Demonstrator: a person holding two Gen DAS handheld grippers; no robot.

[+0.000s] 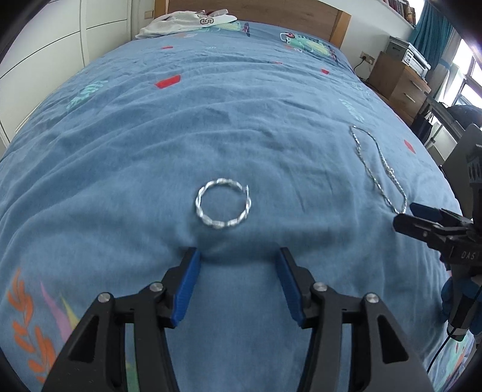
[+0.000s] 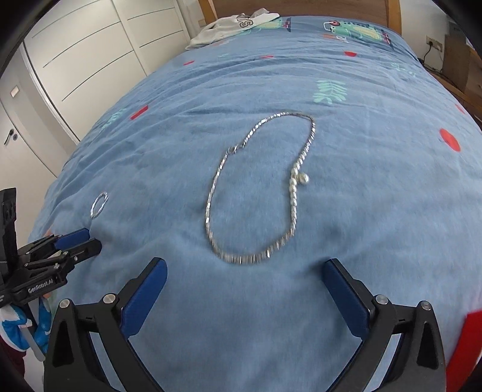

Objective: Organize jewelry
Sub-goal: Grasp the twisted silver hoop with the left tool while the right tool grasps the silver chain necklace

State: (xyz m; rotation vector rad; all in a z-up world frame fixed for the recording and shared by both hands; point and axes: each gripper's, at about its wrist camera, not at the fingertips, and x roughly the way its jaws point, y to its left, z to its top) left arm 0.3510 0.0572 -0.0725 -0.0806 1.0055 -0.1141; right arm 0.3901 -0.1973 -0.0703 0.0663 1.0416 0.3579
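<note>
A silver twisted bangle (image 1: 223, 202) lies flat on the blue bedspread (image 1: 211, 120), just beyond my open, empty left gripper (image 1: 238, 256). It also shows small in the right wrist view (image 2: 99, 205). A silver chain necklace (image 2: 256, 193) lies in a loop on the bedspread, just ahead of my open, empty right gripper (image 2: 245, 268). The necklace also shows in the left wrist view (image 1: 379, 169). The right gripper appears at the right edge of the left wrist view (image 1: 421, 221). The left gripper appears at the left edge of the right wrist view (image 2: 81, 241).
A white garment (image 1: 186, 21) lies at the head of the bed by the wooden headboard (image 1: 271, 15). White wardrobe doors (image 2: 84, 60) stand to the left. A wooden nightstand (image 1: 400, 81) with a device on it stands to the right.
</note>
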